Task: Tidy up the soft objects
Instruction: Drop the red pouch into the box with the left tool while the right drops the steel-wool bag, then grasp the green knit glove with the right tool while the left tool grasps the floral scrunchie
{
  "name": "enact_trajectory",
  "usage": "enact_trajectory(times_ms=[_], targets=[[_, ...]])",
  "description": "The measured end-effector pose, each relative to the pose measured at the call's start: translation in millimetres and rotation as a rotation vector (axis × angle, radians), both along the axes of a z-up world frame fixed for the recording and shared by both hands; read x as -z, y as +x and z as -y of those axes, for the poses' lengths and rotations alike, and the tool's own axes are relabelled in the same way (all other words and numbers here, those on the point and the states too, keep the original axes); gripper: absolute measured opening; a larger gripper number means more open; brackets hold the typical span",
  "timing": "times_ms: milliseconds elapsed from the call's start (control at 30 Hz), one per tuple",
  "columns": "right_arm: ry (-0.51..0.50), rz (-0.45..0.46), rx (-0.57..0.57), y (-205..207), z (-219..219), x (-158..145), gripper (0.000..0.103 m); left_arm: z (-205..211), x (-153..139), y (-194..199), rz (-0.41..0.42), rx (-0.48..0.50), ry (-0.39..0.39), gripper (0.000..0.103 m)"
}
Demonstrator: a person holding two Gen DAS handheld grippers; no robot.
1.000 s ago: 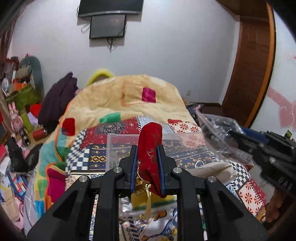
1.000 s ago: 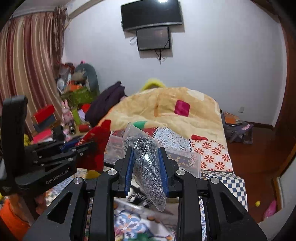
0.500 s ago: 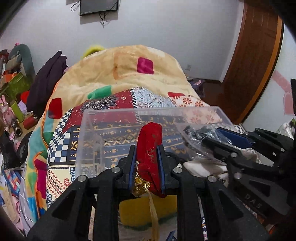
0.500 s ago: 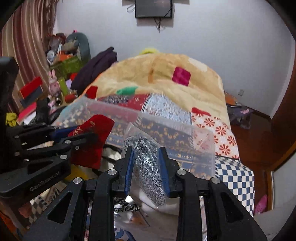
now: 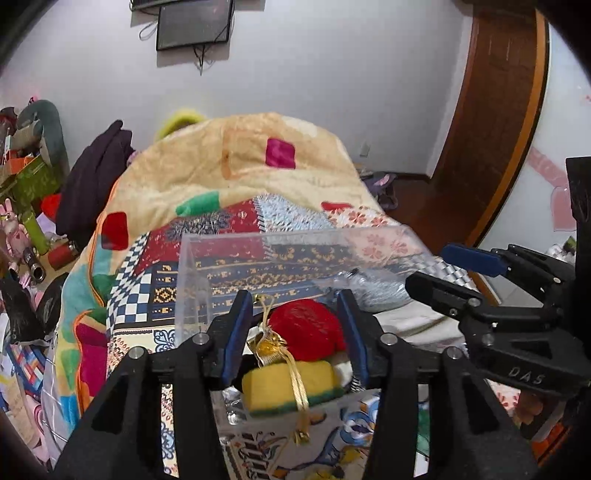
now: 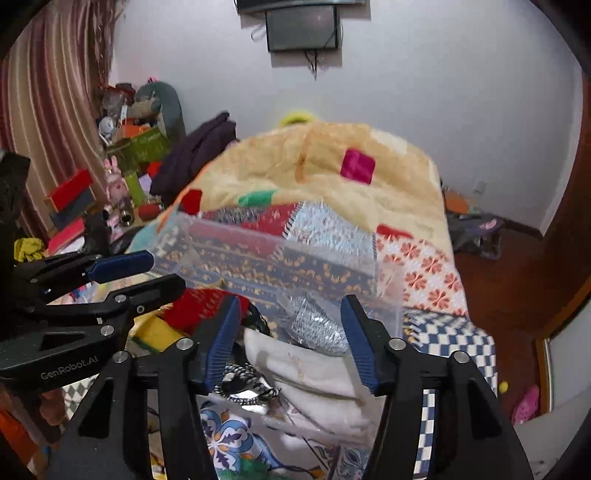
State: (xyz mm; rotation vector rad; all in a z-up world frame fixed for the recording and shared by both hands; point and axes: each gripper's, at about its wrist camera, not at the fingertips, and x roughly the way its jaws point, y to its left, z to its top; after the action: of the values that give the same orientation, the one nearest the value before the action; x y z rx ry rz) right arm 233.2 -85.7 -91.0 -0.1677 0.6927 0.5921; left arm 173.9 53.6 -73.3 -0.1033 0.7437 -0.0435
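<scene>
A clear plastic box (image 5: pixel 195 280) stands on the bed. In it lie a red pouch (image 5: pixel 306 328) with a gold tassel (image 5: pixel 275 345), a yellow-green sponge (image 5: pixel 291 384), a white cloth (image 6: pixel 314 373) and a bagged silver-grey item (image 6: pixel 317 326). My left gripper (image 5: pixel 295 332) is open over the box, the red pouch loose between its jaws. My right gripper (image 6: pixel 291 339) is open over the bagged item and the white cloth. The box also shows in the right wrist view (image 6: pixel 388 280).
The box sits on a patchwork quilt (image 5: pixel 147 266) with a beige blanket (image 5: pixel 240 162) heaped behind. Clutter of boxes and toys (image 6: pixel 122 155) lines the left side by a striped curtain. A wooden door (image 5: pixel 498 122) is at the right. A screen (image 6: pixel 303 27) hangs on the wall.
Both grippers have opened. The red pouch has dropped from the left gripper into the box, and the bagged silver-grey item has dropped from the right gripper into the box.
</scene>
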Motion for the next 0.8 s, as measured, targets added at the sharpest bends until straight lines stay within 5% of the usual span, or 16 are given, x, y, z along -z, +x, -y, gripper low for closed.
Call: enact_trajectory(times_ms=[333,467,800], targets=[[0.053,0.111,-0.021,-48.6,16.8,-29.1,0.067,11.6,-32.1,-52.9,0.128,0.036,-0.013,0.063],[0.076,0.124,-0.006,-67.0,29.2,-24.9,0.079,16.3,-28.2,-71.6,0.137,0.049,-0.022,0.068],[0.058,-0.029,0.038,-78.5,49.9,27.9,0.079,29.2,18.3,-99.7,0.036,0.074,-0.024,0.068]])
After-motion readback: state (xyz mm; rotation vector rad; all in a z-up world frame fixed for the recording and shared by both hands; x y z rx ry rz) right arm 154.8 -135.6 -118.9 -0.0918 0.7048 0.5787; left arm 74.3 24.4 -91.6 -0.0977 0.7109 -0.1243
